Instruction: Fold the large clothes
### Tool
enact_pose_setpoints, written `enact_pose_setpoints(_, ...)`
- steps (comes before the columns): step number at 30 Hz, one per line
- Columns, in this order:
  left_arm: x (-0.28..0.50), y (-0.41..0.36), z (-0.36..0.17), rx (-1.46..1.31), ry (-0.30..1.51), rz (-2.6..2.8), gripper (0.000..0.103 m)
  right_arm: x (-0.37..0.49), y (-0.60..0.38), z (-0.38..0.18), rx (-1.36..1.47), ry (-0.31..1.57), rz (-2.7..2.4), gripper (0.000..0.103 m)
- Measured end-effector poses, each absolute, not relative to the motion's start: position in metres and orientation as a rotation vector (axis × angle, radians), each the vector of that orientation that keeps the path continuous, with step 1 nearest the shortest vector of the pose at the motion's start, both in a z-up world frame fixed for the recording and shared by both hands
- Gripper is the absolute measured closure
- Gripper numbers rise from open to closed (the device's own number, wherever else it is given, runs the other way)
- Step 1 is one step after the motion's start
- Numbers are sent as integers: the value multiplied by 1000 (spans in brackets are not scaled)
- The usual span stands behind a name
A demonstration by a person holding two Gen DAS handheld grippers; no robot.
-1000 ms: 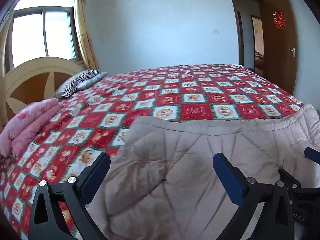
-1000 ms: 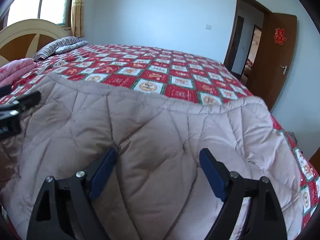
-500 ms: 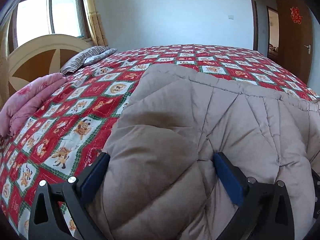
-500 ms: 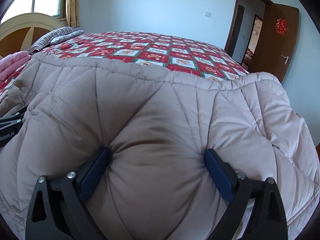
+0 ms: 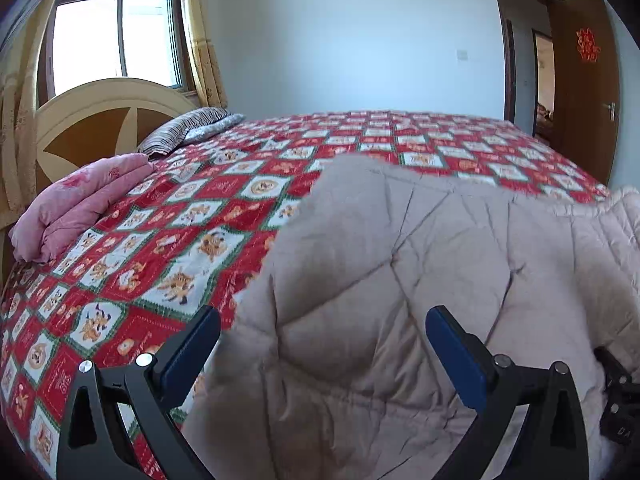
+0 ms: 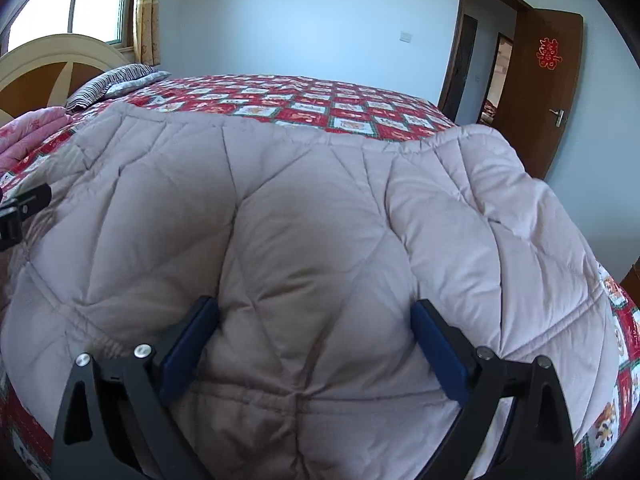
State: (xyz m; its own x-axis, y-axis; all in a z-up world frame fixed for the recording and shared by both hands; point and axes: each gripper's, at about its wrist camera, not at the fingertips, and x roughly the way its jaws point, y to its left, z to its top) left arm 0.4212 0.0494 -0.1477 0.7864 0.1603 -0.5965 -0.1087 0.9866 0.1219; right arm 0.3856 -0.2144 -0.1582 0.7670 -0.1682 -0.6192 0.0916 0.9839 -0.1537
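Beige quilted garment [image 6: 312, 208] is spread on the bed [image 5: 360, 148] ahead of both tools, right tool [image 6: 314, 340] is released wide with padded cloth bulging between its fingers, left tool [image 5: 322, 350] is released too, garment edge lying between them, pink folded blanket [image 5: 76, 200] far left of it.

A red paper double-happiness sign [image 5: 588, 45] is stuck on the open brown door [image 5: 582, 120], up and far to the right of the left gripper [image 5: 322, 344]; the right wrist view shows the same sign up and right of the right gripper [image 6: 314, 338]. In the left wrist view, pale letters reading roughly "DA" [image 5: 622, 432] stand on the black gripper body at the right edge, cut off. The bedspread's [image 5: 168, 240] red squares carry writing too small to read.
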Motion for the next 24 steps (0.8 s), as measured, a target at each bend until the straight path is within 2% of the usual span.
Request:
enact_pose_setpoints(3,426,49,-169,102,688,149,1,394,-212,-161,-135,713,-148,3)
enact_pose_setpoints(9,427,58,-172,43,737,121,1,399,-217,-161,-121,743,-137,2)
enact_pose_setpoints(10,421,62,-168,32,734,129,1,394,-217,-158,-110,739,-137,5)
enact_pose_setpoints(13,390,78,-154,-37,666,150,1,365,-215,-148,-101,680,-141,6)
enact_pose_setpoints(16,360,96,-148,-87,625,177,1,356,-210,-162,-142,709,-136,6)
enact_pose_setpoints(24,340,123,-166,-296,747,135,1,367,-208,-168,-144,753,-169,3)
